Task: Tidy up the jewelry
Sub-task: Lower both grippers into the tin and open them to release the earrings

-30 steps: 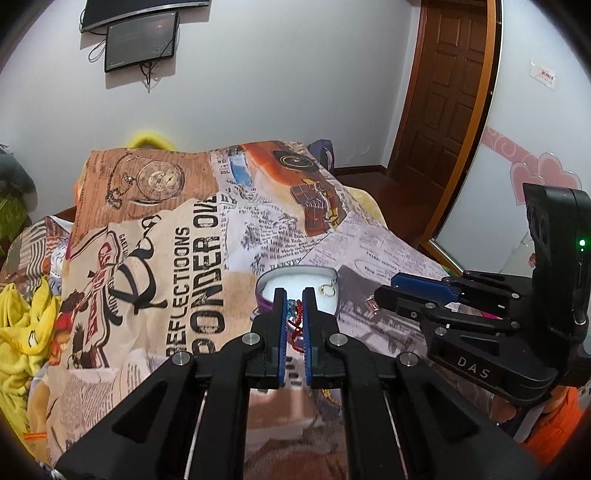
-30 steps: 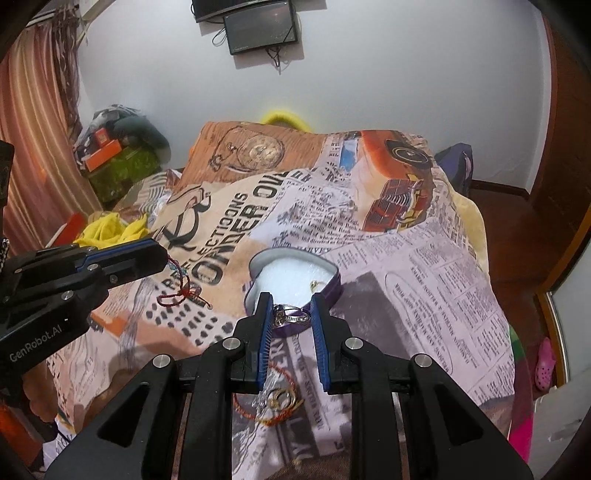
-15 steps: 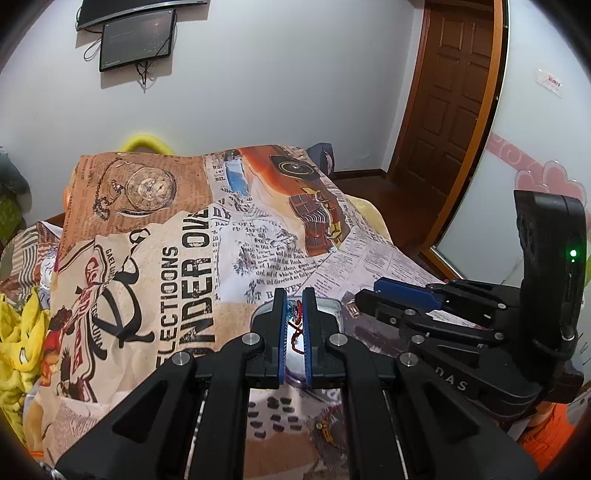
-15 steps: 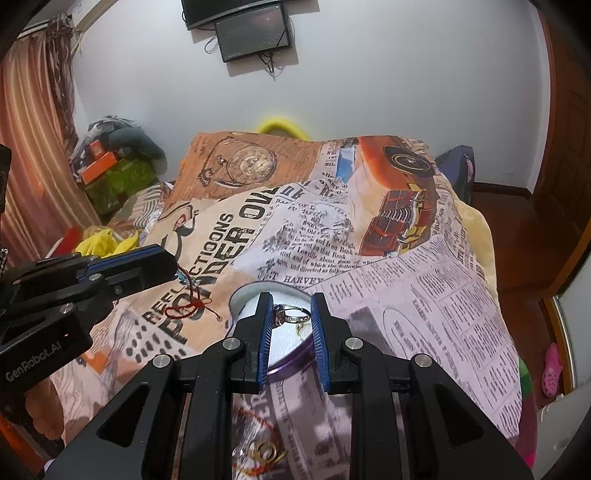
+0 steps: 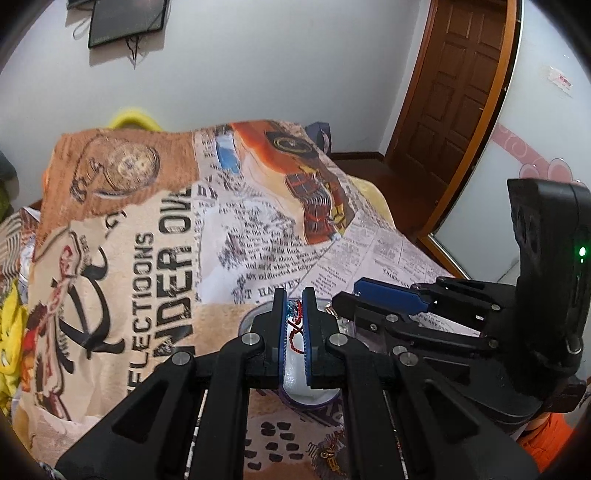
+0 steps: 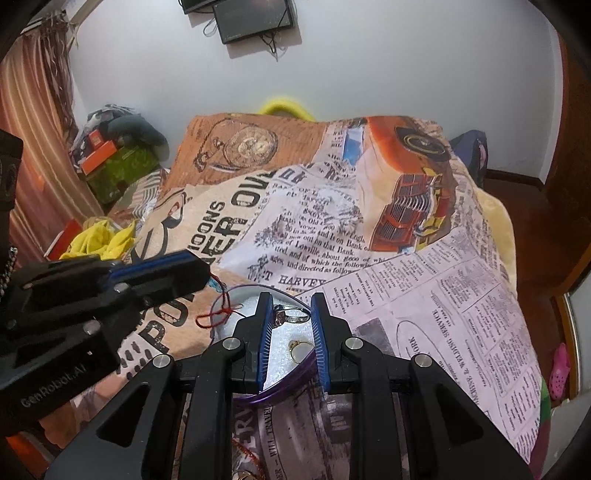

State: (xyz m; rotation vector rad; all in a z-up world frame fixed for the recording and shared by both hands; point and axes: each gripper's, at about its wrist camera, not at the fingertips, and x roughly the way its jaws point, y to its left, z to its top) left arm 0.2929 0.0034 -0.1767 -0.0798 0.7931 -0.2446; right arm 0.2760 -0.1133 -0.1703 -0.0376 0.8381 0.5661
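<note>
— What sort of room is it?

— A bedroom with plain white walls (image 6: 406, 66). A dark screen (image 6: 255, 18) hangs high up, cables dangling below it.

— And the furniture?

— A bed under a newspaper-print blanket (image 6: 424, 295). A brown panelled door (image 5: 454, 85) stands right, above a reddish wood floor (image 6: 517, 199); a striped curtain (image 6: 33, 122) hangs left.

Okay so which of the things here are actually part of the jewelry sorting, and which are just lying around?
Part of the job:
- red string bracelet in the left gripper
- silver ring in the right gripper
- heart-shaped box
- gold ring inside it

Lying about:
- yellow cloth
- pink shoe
- green box
</note>
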